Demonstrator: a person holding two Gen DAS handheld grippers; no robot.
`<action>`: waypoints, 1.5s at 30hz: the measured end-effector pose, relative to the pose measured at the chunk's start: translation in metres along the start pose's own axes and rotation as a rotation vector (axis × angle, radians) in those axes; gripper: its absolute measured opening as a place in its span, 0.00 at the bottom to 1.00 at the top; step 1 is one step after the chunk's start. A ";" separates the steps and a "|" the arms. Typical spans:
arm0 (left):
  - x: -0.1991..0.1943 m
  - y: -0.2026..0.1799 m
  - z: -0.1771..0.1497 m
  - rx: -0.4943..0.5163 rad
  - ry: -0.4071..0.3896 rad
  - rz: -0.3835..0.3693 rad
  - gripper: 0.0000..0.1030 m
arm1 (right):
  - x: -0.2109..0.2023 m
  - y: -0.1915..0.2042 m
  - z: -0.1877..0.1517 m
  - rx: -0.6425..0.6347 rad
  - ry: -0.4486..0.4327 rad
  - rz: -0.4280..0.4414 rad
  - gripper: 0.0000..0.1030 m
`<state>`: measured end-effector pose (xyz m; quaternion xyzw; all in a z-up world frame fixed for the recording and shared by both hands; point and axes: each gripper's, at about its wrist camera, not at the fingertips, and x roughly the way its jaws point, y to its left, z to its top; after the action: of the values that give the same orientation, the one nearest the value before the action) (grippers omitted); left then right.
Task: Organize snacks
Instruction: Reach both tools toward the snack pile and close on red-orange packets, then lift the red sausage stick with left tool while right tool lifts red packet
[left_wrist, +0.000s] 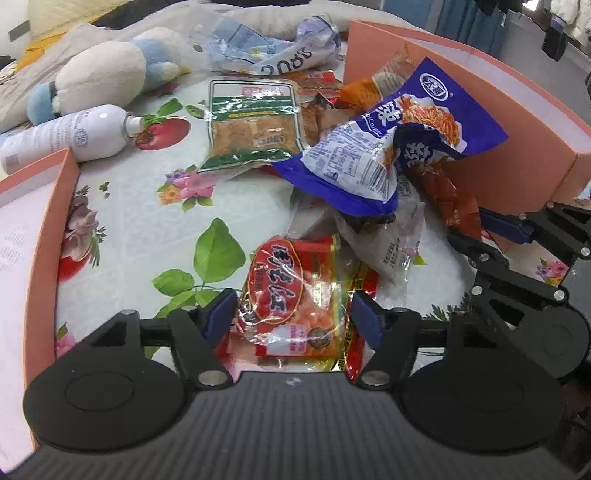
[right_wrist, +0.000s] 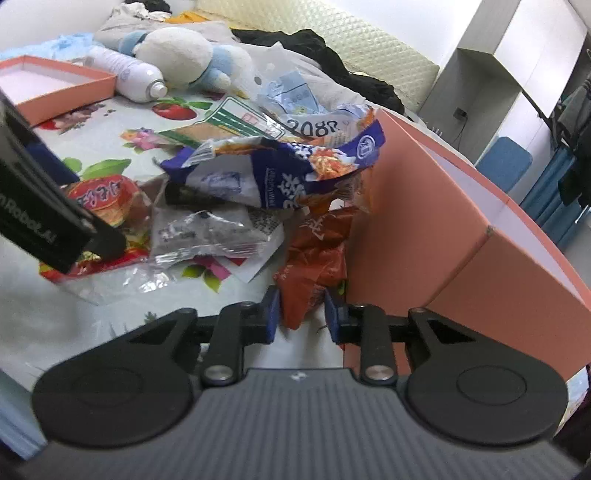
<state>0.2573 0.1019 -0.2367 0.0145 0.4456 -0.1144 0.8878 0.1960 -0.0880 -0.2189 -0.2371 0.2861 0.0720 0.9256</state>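
Note:
A red snack packet (left_wrist: 291, 295) with a clear window lies on the flowered tablecloth (left_wrist: 147, 206). My left gripper (left_wrist: 293, 319) is shut on it, its blue pads against the packet's two crumpled side edges. An orange-red packet (right_wrist: 314, 258) lies beside the tall pink box (right_wrist: 424, 221). My right gripper (right_wrist: 303, 315) is shut on the packet's near end. In the left wrist view the right gripper (left_wrist: 480, 230) shows at the right, at the orange-red packet (left_wrist: 458, 199). In the right wrist view the left gripper's black body covers part of the red packet (right_wrist: 110, 195).
A crumpled blue-and-white bag (left_wrist: 369, 155) tops the pile, above a clear grey packet (left_wrist: 388, 243) and next to a green-edged packet (left_wrist: 251, 125). A shallow pink lid (left_wrist: 48, 221) is at the left. A white bottle (left_wrist: 70, 136), a plush toy (left_wrist: 103, 74) and a pale blue bag (left_wrist: 273, 48) lie behind.

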 end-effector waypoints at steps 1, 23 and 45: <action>-0.001 0.000 -0.001 -0.007 -0.001 0.005 0.67 | -0.001 -0.003 0.000 0.011 0.002 0.008 0.26; -0.062 -0.022 -0.046 -0.219 -0.025 0.114 0.31 | -0.084 -0.037 -0.031 0.182 0.040 0.351 0.19; -0.067 -0.027 -0.056 -0.354 -0.059 0.187 0.26 | -0.025 -0.043 -0.021 0.325 0.096 0.351 0.35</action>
<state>0.1693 0.0958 -0.2154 -0.1039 0.4294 0.0482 0.8958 0.1765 -0.1353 -0.2031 -0.0346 0.3746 0.1734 0.9102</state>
